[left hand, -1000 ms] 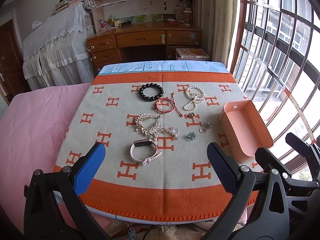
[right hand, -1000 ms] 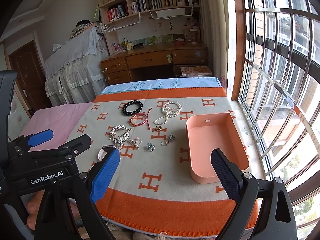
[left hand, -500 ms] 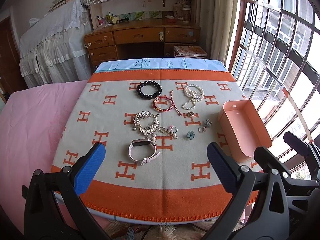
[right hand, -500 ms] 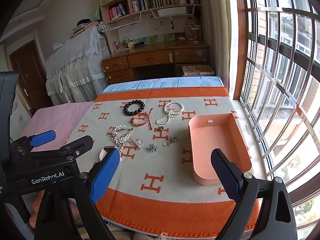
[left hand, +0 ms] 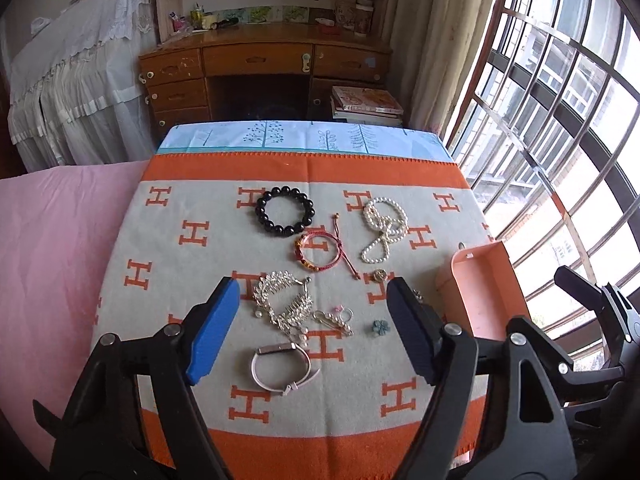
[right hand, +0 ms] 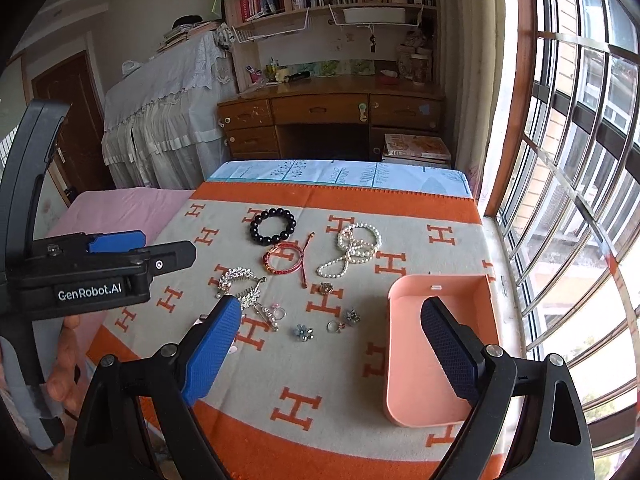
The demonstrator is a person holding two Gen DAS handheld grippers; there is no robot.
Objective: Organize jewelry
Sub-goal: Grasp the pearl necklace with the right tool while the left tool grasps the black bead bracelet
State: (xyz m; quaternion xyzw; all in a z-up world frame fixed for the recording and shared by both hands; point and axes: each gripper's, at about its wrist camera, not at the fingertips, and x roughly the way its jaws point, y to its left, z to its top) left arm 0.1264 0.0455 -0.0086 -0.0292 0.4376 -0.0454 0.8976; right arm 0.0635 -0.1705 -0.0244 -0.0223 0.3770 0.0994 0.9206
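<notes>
Right wrist view: left finger (right hand: 212, 356) hides the watch (left hand: 282, 364), pink tray (right hand: 404, 364) behind right finger. Both grippers, left gripper (left hand: 312, 332) and right gripper (right hand: 332, 356), spread, released; jewelry ahead between fingers.

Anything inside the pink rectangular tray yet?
Nothing visible: the pink rectangular tray shows bare floor in the right wrist view. The right gripper finger covers part of it, so that patch cannot be checked.

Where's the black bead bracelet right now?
The black bead bracelet lies at the blanket's far side, left of the pearl necklace and just beyond the red cord bracelet.
</notes>
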